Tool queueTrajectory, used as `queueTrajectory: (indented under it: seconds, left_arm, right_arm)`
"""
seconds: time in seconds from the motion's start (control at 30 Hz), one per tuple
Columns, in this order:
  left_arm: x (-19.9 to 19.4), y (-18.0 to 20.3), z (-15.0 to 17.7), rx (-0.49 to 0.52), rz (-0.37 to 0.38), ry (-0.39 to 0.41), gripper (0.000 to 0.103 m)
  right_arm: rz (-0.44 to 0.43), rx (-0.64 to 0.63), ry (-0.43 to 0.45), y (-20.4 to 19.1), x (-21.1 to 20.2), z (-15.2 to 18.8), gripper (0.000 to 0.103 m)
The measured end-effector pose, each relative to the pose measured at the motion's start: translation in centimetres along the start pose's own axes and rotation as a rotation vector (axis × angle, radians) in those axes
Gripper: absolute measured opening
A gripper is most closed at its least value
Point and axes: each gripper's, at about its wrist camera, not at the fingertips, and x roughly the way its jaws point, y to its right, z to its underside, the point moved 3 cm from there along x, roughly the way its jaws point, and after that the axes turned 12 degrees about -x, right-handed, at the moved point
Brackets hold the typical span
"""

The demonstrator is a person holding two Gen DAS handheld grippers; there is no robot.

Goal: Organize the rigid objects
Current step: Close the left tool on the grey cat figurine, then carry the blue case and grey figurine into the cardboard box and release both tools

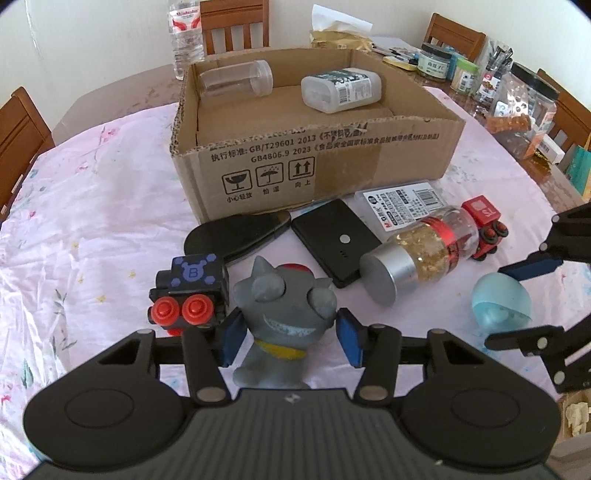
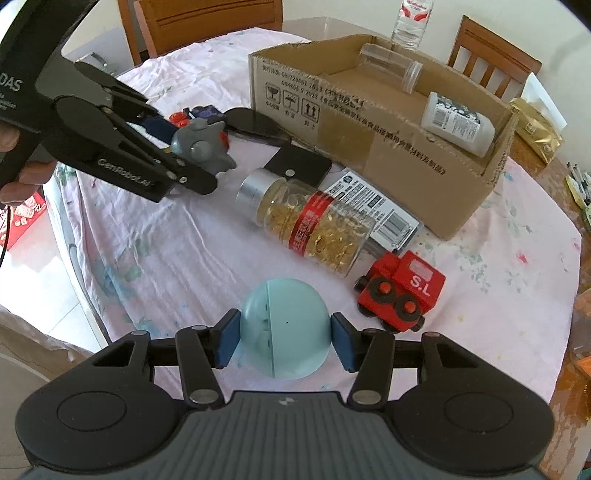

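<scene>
My left gripper [image 1: 291,338] is open around a grey wolf figure [image 1: 284,306] that stands on the cloth; its blue pads sit at each side of the figure, close to it. My right gripper [image 2: 284,339] is open around a light blue ball-shaped toy [image 2: 284,328], pads just beside it. A cardboard box [image 1: 325,162] behind holds a clear jar [image 1: 236,79] and a white bottle [image 1: 341,88]. On the cloth lie a black toy train [image 1: 188,291], a red toy train [image 2: 400,291], a bottle of gold capsules [image 2: 314,229], a black flat case [image 1: 334,240] and a labelled pack [image 1: 402,205].
A black oval object [image 1: 232,234] lies by the box front. Jars and clutter [image 1: 491,85] crowd the far right of the table. A water bottle [image 1: 184,33] stands behind the box. Wooden chairs [image 1: 22,129] ring the round table.
</scene>
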Motion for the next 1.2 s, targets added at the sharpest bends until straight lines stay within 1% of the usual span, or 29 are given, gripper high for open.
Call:
queueTrajectory:
  seconds: [0.2,0.47,0.63,0.83,1.0,1.1,1.2]
  left_arm:
    - [-1.5,0.0,-0.6,0.022,0.014,-0.004,0.051]
    - [-3.8,0.3,-2.1,0.054,0.043,0.027,0.051]
    - [-5.5,0.5,-3.5,0.069,0.063,0.062,0.051]
    - [-6.9,0.6,-5.1,0.074,0.069,0.104,0.051]
    - [-7.7,0.3,-6.3,0.075,0.067,0.128,0.051]
    - [-8.0,0.1,-7.2,0.071,0.059,0.142,0.051]
    - [-8.2,-0.3,-8.2,0.063,0.050,0.156,0.051]
  right_arm:
    - [0.002,0.015,0.021,0.5,-1.2,-0.7,0.058]
    - [0.042,0.029,0.076,2.5,-3.2,-2.6,0.058]
    - [0.088,0.032,0.134,4.4,-4.8,-4.5,0.058]
    - [0.148,0.037,0.191,7.3,-5.4,-7.0,0.058]
    - [0.182,0.059,0.206,10.1,-4.4,-9.1,0.058]
    - [0.186,0.091,0.186,11.6,-2.8,-9.9,0.058]
    - [0.182,0.111,0.141,12.8,-0.7,-10.3,0.058]
